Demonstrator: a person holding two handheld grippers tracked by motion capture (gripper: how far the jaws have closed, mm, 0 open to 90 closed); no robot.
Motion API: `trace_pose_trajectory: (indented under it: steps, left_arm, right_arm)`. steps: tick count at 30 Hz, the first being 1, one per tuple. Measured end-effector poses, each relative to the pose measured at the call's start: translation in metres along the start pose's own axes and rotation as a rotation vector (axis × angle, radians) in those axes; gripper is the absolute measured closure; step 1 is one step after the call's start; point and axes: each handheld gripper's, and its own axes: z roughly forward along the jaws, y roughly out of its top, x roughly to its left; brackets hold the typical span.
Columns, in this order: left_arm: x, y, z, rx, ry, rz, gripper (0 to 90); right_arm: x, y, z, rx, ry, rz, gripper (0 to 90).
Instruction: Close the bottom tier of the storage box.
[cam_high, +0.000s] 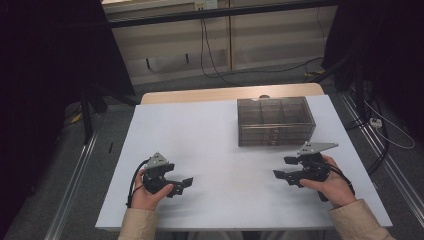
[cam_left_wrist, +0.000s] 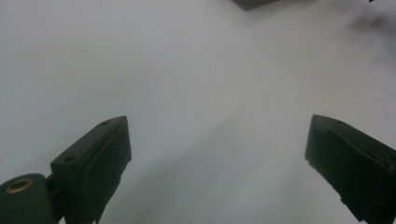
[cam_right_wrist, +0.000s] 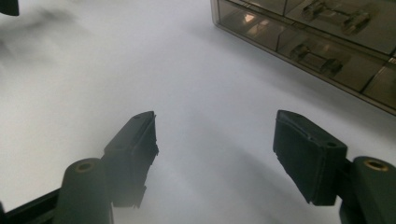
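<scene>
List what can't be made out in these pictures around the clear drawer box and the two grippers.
- Drawer box, high view: what its compartments hold is too small and dim to tell.
- Same box, right gripper view: cut off by the top and right edges; reflections hide the contents.
- Same box, left gripper view: a corner at the top edge.
- Left gripper, right gripper: jaws open over bare table; nothing between them.

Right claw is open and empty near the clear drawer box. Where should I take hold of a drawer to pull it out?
Grip a small handle on the front face of the drawer box, the side facing the right claw. Come in level from the near side: the handles stick out there, while the other walls look smooth.
</scene>
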Motion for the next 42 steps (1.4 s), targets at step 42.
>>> trace_pose_trajectory:
  steps: [42]
  left_arm:
    - [-0.001,0.0,0.0,0.005,0.004,0.003,7.1]
  right_arm:
    - [0.005,-0.025,-0.022,-0.005,-0.014,-0.019,26.5]
